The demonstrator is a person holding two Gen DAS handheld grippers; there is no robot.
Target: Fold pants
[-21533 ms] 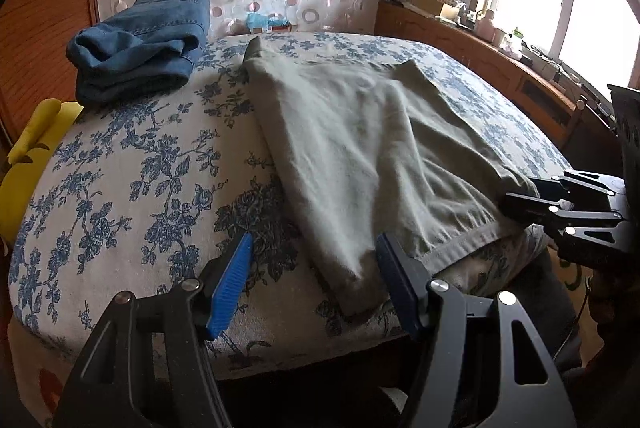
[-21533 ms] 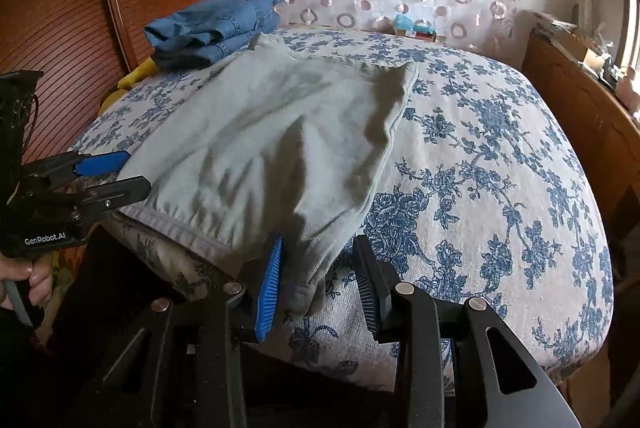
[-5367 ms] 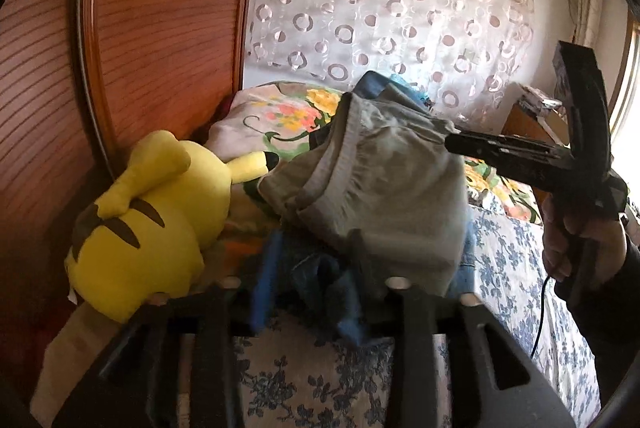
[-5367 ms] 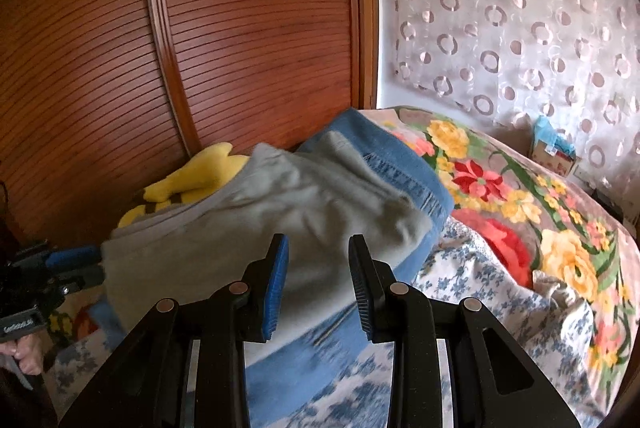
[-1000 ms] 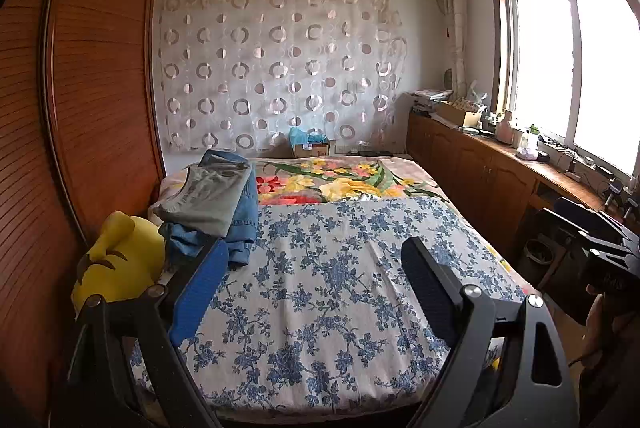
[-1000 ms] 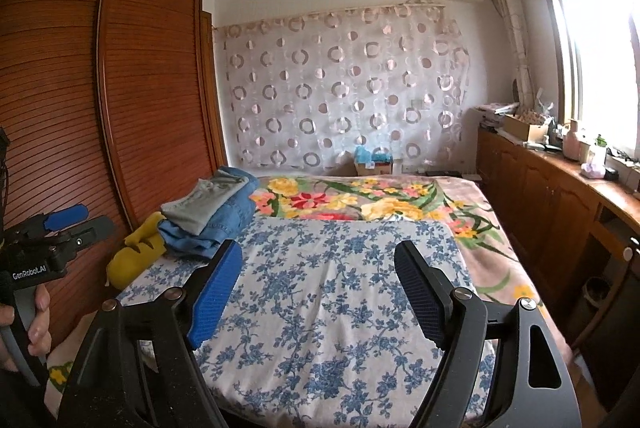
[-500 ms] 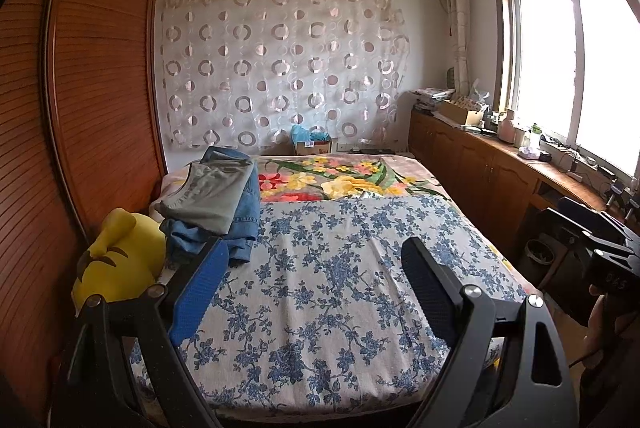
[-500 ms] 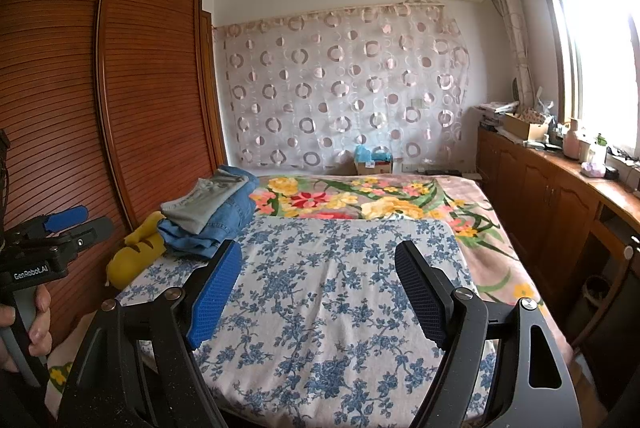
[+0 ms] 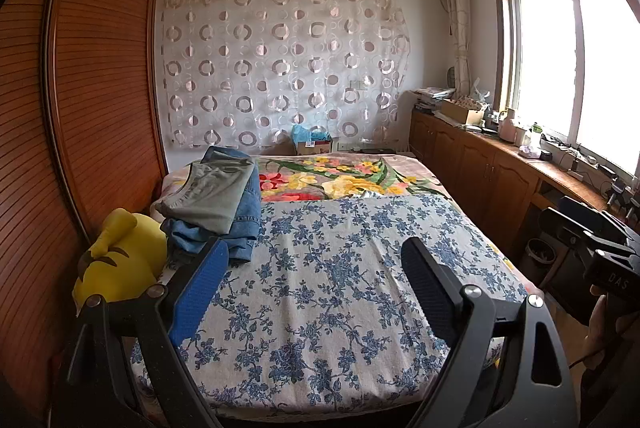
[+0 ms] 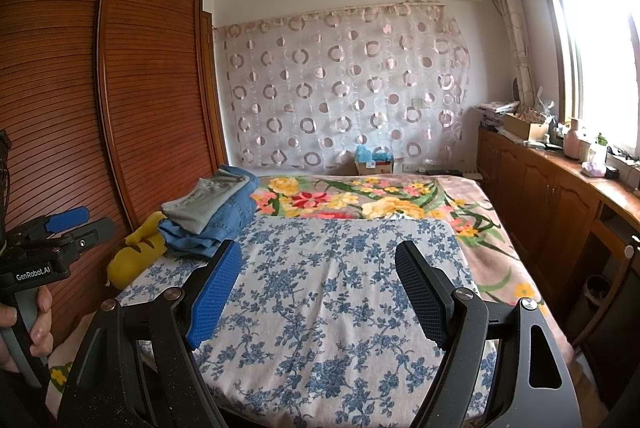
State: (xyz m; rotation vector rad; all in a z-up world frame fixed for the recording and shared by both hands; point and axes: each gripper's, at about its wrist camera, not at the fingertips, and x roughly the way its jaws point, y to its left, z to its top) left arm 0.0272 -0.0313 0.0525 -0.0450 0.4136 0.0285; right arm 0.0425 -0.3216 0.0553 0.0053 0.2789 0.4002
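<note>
The grey-green pants (image 9: 210,197) lie folded on top of a folded pair of blue jeans (image 9: 244,211), left of centre in the left wrist view, at the far left edge of the bed beside the wooden wardrobe (image 9: 100,99). In the right wrist view the same stack sits at middle left, the pants (image 10: 208,201) uppermost. A yellow plush toy (image 9: 120,260) rests just below the stack, touching or nearly touching the jeans; the contact is hard to read at this range.

As a judgement, the pants are light, soft and limp: a woven cotton-like cloth that drapes, slides little on denim, and cannot break. The fold will spill open if lifted by 1 layer only. The safest hold would be through all layers at the 2 ends of the folded edge, or under the whole bundle. With the pants folded and stacked, the task looks done for this pair.

The left gripper (image 9: 316,284) fills the lower part of its view, jaws spread wide, nothing between them, only the blue-flowered bedspread (image 9: 340,268) far beyond. The right gripper (image 10: 318,288) likewise stands wide apart and empty, low in its frame, touching nothing. Both are well apart from the stack.
</note>
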